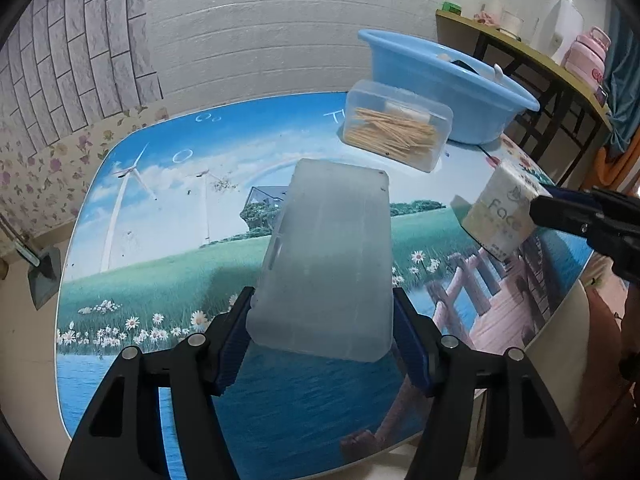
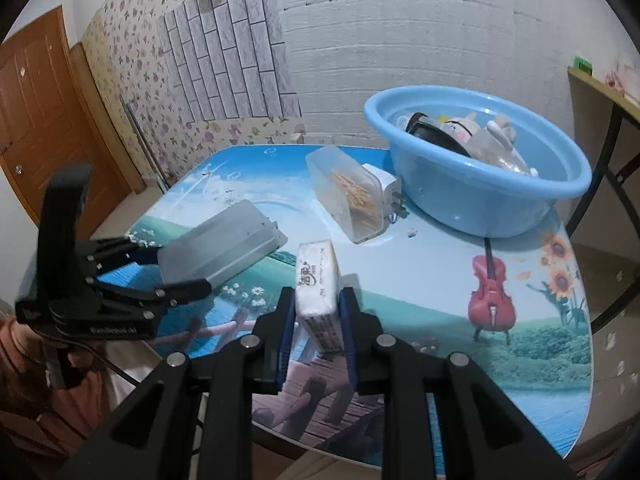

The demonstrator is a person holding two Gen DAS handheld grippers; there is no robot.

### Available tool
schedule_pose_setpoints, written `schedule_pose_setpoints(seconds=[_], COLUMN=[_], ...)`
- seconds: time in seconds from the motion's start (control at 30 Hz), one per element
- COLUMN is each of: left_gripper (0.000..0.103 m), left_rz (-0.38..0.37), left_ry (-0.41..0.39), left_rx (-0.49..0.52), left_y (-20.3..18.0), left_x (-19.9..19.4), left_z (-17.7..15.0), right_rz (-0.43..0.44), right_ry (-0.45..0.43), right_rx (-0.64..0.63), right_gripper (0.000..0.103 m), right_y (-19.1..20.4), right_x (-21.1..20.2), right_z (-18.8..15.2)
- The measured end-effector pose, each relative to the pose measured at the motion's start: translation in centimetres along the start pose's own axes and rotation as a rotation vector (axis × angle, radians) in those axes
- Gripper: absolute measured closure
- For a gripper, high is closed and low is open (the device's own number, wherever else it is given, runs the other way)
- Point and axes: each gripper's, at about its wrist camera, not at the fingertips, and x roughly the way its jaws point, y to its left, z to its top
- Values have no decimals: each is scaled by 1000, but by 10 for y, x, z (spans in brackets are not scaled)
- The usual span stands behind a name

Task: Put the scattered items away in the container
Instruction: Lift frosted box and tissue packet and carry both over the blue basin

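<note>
Sitting before basin (image 2: 480, 216): toothpick box (image 2: 348, 196), charger (image 2: 386, 190).

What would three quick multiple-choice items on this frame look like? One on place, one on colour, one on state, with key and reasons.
1. Where is the clear plastic box of toothpicks?
A. inside the basin
B. on the table beside the basin
C. in a gripper

2. What colour is the round plastic basin?
A. light blue
B. red
C. white

3. What is the right gripper doing?
A. open over a bare table
B. shut on the white tissue pack
C. shut on the frosted box

Key: 1 B, it lies on the printed tabletop next to the basin. 2 A, rim and wall are light blue. 3 B, both pads press the pack's sides.
</note>
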Motion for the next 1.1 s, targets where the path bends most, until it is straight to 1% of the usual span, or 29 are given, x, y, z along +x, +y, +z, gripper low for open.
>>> schedule_pose_setpoints(seconds=[0.03, 0.1, 0.2, 0.37, 0.47, 0.53, 0.6, 0.67, 0.73, 0.87, 0.97, 1.0, 1.03, 1.07, 1.1], left_gripper=[37, 31, 25, 19, 18, 15, 6, 0, 0, 0, 0, 0, 0, 0, 0], left_rz=[1, -4, -19, 2, 2, 2, 4, 17, 37, 32, 42, 47, 54, 59, 61], left_ry=[1, 3, -1, -3, -6, -8, -10, -3, -5, -25, -32, -32, -35, -38, -40], left_rx=[5, 11, 6, 16, 21, 17, 14, 24, 47, 47, 38, 32, 22, 19, 17], left_y=[-1, -2, -3, -8, -10, -10, -11, -12, -16, -16, -17, -18, -18, -19, -19], left_x=[-1, 0, 1, 7, 11, 14, 17, 21, 23, 22, 23, 23, 24, 23, 23], left_z=[-1, 0, 0, 5, 10, 13, 15, 16, 15, 14, 14, 15, 14, 14, 13], right_rz=[0, 18, 40, 22, 2, -5, -13, -32, -47, -44, -82, -83, -80, -77, -80], right_ry=[-4, -9, -21, -23, -8, 3, 15, 39, 64, 103, 81, 78, 69, 57, 49], right_rx=[3, 19, 38, 33, 30, 30, 27, 18, 19, 35, 19, 22, 25, 28, 34], right_gripper=[80, 79, 71, 67, 66, 66, 66, 66, 66, 66, 64, 61, 53, 47, 34], right_y=[0, -1, -2, 0, 0, 0, 0, 1, 0, -4, -2, -2, -3, -4, -4], right_x=[-1, -2, -4, -3, 3, 8, 13, 22, 31, 45, 47, 48, 49, 49, 50], right_z=[0, -1, 1, 3, 3, 2, 2, 0, -2, -8, -9, -9, -9, -10, -11])
